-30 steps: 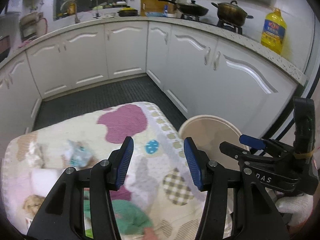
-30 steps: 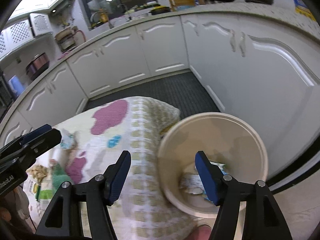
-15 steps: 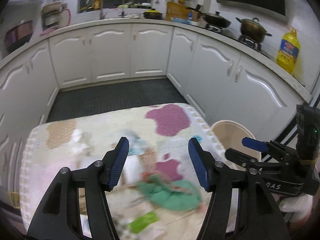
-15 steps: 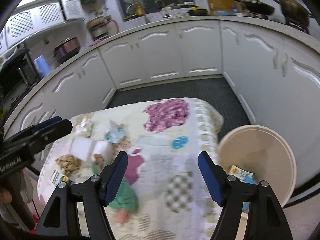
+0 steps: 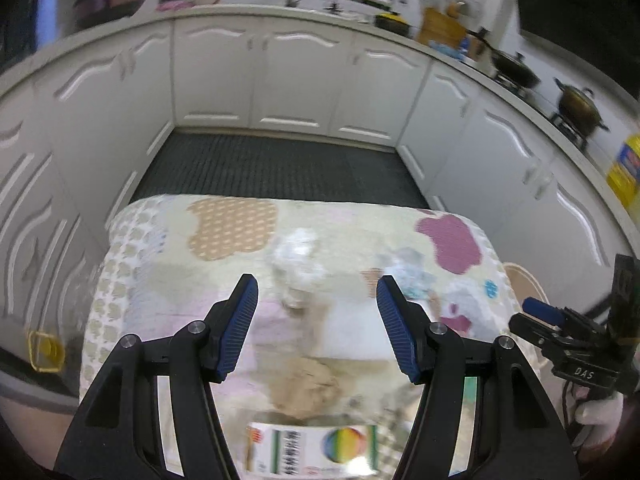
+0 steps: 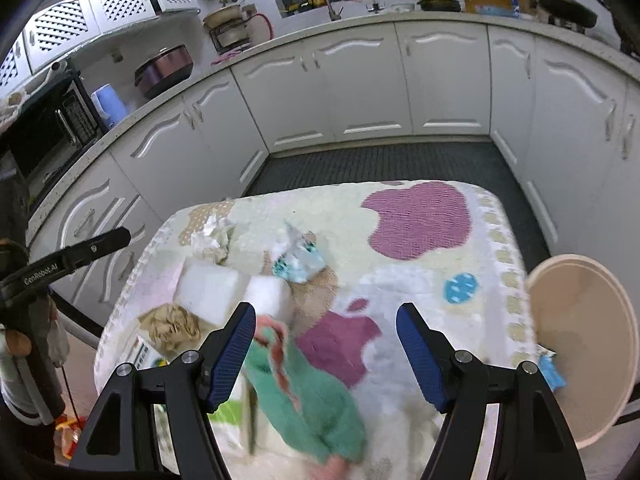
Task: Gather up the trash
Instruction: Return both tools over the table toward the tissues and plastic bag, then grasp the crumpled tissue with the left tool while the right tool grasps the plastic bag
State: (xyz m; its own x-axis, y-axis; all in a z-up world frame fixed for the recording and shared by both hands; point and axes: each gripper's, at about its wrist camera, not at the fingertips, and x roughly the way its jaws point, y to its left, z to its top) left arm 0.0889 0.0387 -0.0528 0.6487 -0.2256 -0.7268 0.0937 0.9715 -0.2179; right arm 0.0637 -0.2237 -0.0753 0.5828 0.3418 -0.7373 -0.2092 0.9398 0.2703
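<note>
My left gripper [image 5: 316, 320] hangs open over the patterned cloth table [image 5: 232, 224], nothing between its blue pads. Below it lie a crumpled white tissue [image 5: 298, 260], a brown paper wad [image 5: 308, 380] and a printed carton [image 5: 316, 448], all blurred. My right gripper [image 6: 326, 352] is open too, above a green cloth [image 6: 304, 392]. Ahead of it sit a blue-white wrapper [image 6: 300, 258], two white blocks [image 6: 216, 288], a white tissue [image 6: 212, 236] and brown paper [image 6: 170, 326]. The beige bin [image 6: 580, 344] stands off the table's right edge, holding a blue wrapper [image 6: 550, 372].
White kitchen cabinets [image 6: 360, 88] ring a dark floor mat [image 6: 380, 160] beyond the table. Pots [image 5: 576, 100] and a yellow oil bottle [image 5: 624, 168] stand on the right counter, a microwave [image 6: 48, 128] on the left one.
Both grippers swung left, from over the bin to over the table's litter. Their jaws stand a little wider than a second ago. The bin now sits at the right edge of both views.
</note>
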